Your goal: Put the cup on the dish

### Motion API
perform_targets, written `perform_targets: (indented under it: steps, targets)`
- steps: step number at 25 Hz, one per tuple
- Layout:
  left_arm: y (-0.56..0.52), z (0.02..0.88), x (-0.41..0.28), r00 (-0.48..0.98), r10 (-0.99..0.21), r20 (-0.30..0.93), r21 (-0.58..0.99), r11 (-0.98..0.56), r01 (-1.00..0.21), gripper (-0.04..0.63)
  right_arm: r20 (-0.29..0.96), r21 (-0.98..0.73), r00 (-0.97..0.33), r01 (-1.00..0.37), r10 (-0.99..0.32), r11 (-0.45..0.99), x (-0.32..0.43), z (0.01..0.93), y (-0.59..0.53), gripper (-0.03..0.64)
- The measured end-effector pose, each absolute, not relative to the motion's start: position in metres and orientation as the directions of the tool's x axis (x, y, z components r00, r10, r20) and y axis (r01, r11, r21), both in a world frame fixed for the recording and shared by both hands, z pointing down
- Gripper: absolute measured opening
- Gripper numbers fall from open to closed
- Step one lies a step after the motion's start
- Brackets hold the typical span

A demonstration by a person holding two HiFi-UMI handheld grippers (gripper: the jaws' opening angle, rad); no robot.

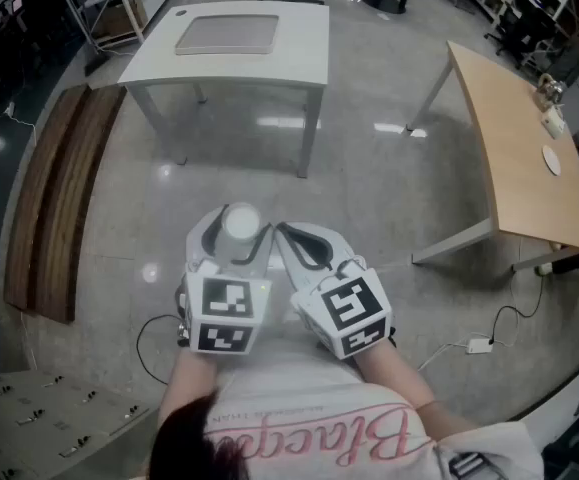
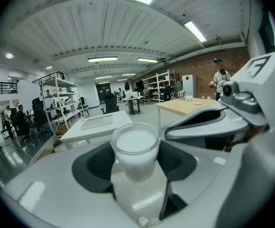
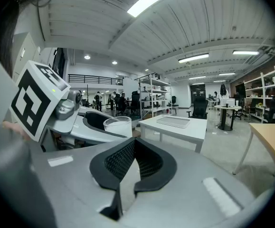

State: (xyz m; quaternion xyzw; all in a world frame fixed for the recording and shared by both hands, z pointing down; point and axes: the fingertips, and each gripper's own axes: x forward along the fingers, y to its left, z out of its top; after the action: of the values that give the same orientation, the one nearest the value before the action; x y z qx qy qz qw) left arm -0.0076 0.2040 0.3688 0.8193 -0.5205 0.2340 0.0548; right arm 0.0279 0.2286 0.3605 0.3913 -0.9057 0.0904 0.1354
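Observation:
A frosted white cup [image 1: 240, 222] stands upright between the black pads of my left gripper [image 1: 231, 232], which is shut on it, held close to the person's chest above the floor. In the left gripper view the cup [image 2: 136, 151] fills the gap of the left gripper [image 2: 136, 164]. My right gripper [image 1: 287, 236] hangs just to its right, jaws shut with nothing between them; its pads [image 3: 120, 161] meet at the tips. A small white dish [image 1: 552, 160] lies on the wooden table [image 1: 514, 158] far to the right.
A white table [image 1: 299, 53] with a grey mat [image 1: 227, 34] stands straight ahead. A wooden bench [image 1: 54, 203] runs along the left. A small white object [image 1: 553, 119] sits beyond the dish. Cables and a plug [image 1: 479, 344] lie on the floor at right.

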Motion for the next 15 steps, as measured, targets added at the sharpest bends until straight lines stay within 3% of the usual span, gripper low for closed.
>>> perform_targets:
  steps: [15]
  targets:
    - [0.2, 0.382, -0.007, 0.351, -0.812, 0.466, -0.115, -0.45, -0.886, 0.267, 0.33, -0.029, -0.658, -0.724, -0.677, 0.689, 0.027, 0.369, 0.227, 0.002]
